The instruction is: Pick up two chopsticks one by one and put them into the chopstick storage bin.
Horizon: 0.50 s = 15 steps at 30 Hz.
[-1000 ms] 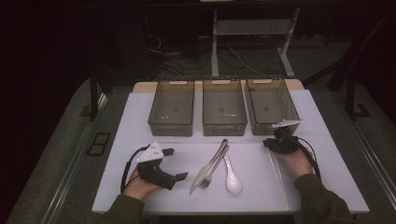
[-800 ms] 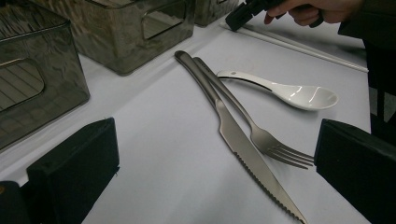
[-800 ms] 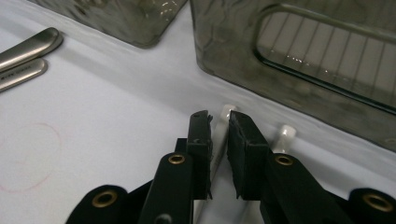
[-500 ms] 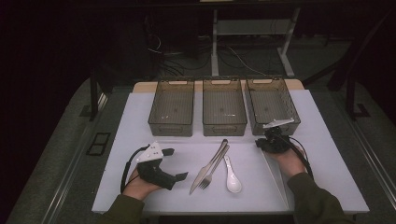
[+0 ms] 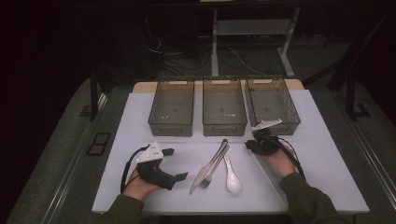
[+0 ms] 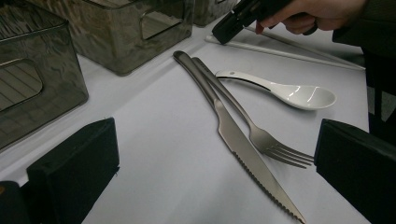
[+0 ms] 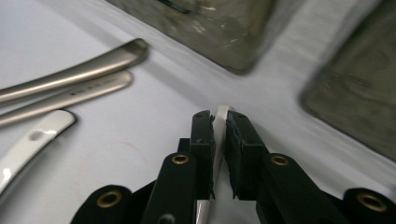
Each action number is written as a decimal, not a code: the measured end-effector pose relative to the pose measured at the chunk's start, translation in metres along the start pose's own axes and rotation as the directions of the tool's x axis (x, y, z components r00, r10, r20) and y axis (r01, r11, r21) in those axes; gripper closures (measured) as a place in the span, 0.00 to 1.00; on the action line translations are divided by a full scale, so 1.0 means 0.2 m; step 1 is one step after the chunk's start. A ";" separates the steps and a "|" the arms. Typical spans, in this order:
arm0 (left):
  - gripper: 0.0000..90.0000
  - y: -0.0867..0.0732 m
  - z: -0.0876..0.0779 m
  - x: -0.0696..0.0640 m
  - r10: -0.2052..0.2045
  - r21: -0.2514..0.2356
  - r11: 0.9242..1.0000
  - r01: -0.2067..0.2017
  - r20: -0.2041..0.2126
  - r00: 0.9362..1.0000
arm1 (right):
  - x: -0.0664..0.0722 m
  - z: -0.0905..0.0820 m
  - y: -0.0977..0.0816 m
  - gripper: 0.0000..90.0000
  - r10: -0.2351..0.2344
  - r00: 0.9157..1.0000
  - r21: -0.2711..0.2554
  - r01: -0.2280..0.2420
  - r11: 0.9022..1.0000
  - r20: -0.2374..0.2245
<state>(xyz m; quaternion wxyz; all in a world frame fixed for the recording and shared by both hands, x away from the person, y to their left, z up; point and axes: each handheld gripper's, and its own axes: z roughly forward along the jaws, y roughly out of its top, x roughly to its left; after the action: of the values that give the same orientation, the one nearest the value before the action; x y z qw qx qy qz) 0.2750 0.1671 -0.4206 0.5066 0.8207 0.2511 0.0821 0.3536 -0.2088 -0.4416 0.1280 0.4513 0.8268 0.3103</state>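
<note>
Between the right gripper (image 7: 219, 122) jaws a white chopstick (image 7: 221, 114) sits clenched; left gripper (image 5: 169, 163) jaws gape.

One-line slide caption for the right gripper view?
Right gripper pinching a white chopstick beside knife, fork and spoon.

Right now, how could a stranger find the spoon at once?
On the white table, look just in front of the middle bin of the three dark clear ones. Three utensils lie there; the spoon is the rightmost. It alone is short and glossy white, while the knife and fork are long grey metal.
</note>
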 end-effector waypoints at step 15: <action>0.00 0.00 0.00 0.00 0.002 0.000 1.000 -0.002 0.004 1.000 | 0.16 0.05 0.04 0.89 -0.089 0.995 -0.003 0.089 0.996 -0.046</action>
<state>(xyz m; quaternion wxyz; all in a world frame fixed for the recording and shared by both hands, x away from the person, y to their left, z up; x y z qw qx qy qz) 0.2750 0.1673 -0.4206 0.5070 0.8211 0.2492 0.0811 0.3461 -0.1753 -0.4432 0.1230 0.4066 0.8488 0.3149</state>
